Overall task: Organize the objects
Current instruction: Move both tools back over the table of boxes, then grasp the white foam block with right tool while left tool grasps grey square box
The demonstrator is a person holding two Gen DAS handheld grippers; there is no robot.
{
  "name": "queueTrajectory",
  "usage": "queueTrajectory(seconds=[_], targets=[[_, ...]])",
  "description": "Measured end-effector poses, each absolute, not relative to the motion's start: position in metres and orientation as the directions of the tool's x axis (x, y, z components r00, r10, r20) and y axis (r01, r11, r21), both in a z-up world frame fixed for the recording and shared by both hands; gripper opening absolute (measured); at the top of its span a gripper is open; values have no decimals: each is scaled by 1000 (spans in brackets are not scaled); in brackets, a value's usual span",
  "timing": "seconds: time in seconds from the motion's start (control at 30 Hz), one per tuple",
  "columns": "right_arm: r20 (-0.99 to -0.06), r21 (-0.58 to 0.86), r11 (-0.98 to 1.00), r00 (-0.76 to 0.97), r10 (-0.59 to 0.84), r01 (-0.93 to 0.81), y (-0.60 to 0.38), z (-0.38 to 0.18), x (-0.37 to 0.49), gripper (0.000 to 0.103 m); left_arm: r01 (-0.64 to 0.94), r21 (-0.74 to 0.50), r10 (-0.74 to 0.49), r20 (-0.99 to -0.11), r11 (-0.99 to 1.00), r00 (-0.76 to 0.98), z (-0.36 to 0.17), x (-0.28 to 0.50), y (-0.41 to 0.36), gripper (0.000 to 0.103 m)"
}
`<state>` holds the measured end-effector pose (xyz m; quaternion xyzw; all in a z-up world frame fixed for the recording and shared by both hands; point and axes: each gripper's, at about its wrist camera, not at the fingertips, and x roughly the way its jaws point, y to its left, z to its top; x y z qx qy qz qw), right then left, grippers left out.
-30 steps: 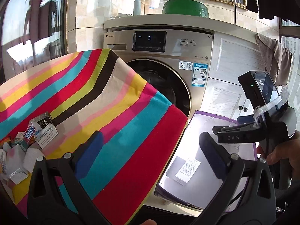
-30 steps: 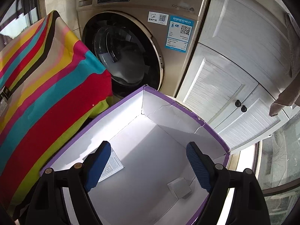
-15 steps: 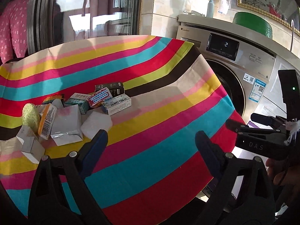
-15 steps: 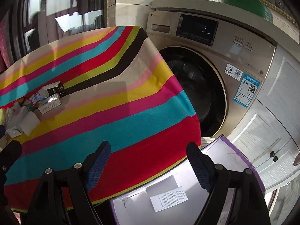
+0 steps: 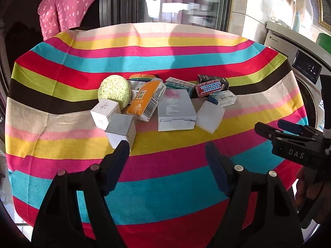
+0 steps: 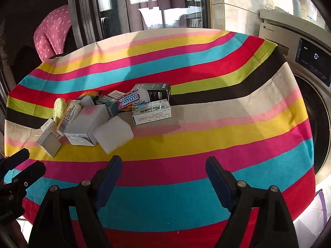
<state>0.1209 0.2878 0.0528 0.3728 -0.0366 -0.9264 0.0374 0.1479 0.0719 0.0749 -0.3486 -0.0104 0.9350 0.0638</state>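
In the left wrist view, the left gripper (image 5: 167,153) is seen with its blue-padded jaws spread wide and nothing between them, held above a round table covered in a bright multicoloured striped cloth (image 5: 165,62). A cluster of small packages lies near the middle of the cloth. A pale green speckled ball (image 5: 114,91) sits at the left of the cluster, touching an orange carton with a barcode (image 5: 148,101). Two small white cubic boxes (image 5: 105,113) are placed in front of the ball, the nearer one just beside the left fingertip. A flat grey-white box with a pink smudge (image 5: 175,111) lies in the centre, with a white translucent block (image 5: 210,116) against its right side. Behind these, a black and red box with printed text (image 5: 212,85) is seen. The right gripper (image 5: 289,136) is visible at the right edge, well apart from the cluster.

In the right wrist view, the right gripper (image 6: 163,169) is likewise shown wide open and empty above the cloth's near stripes. The cluster lies ahead and to the left, a white printed medicine box (image 6: 152,112) at its right end. A beige front-loading washing machine (image 6: 310,62) stands beyond the table at the right.
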Motion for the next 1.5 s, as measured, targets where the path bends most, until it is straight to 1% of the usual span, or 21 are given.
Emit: queueTrajectory(seconds=[0.27,0.43,0.5,0.57,0.6,0.63,0.67,0.73,0.8,0.9,1.0,1.07,1.1,1.13,1.5], targets=[[-733,94,-981,-655,-184,170,264,41,85,84,-18,-37,38,-678,-999,-734,61,112,35,77],[-749,97,-958,-615,-248,268,250,42,64,84,-19,-22,29,-699,-1000,-714,51,92,28,77],[-755,76,-948,-602,-258,310,243,40,58,84,-29,-42,50,-708,-999,-704,48,87,27,77],[-768,85,-937,-577,-278,339,239,37,52,84,-43,-37,56,-717,-998,-695,45,81,30,77],[-773,89,-931,-565,-289,354,237,35,49,84,-50,-33,58,-718,-998,-693,44,78,32,74],[-778,85,-925,-556,-293,369,235,33,46,84,-57,-32,63,-719,-998,-692,44,76,32,66],[-779,73,-921,-555,-292,382,232,32,44,84,-62,-34,68,-720,-997,-690,43,74,33,63],[-781,66,-914,-549,-297,400,227,30,39,84,-66,-48,80,-727,-997,-682,41,71,33,49],[-794,72,-904,-525,-308,422,221,26,32,84,-72,-67,98,-736,-995,-670,38,68,33,39],[-797,45,-902,-529,-292,430,215,23,26,84,-74,-64,97,-736,-995,-670,37,68,31,39],[-804,49,-905,-520,-287,423,211,17,20,83,-69,-68,97,-738,-995,-668,38,69,31,39],[-803,28,-906,-530,-273,423,208,14,20,78,-67,-64,92,-741,-996,-665,38,68,32,38],[-802,4,-905,-539,-258,426,205,14,21,73,-65,-64,92,-742,-996,-664,38,68,32,38],[-798,8,-902,-540,-266,433,204,15,23,65,-64,-66,92,-743,-996,-663,38,68,33,38],[-805,9,-939,-555,-211,344,213,19,45,63,-66,-72,98,-752,-995,-652,41,95,41,38]])
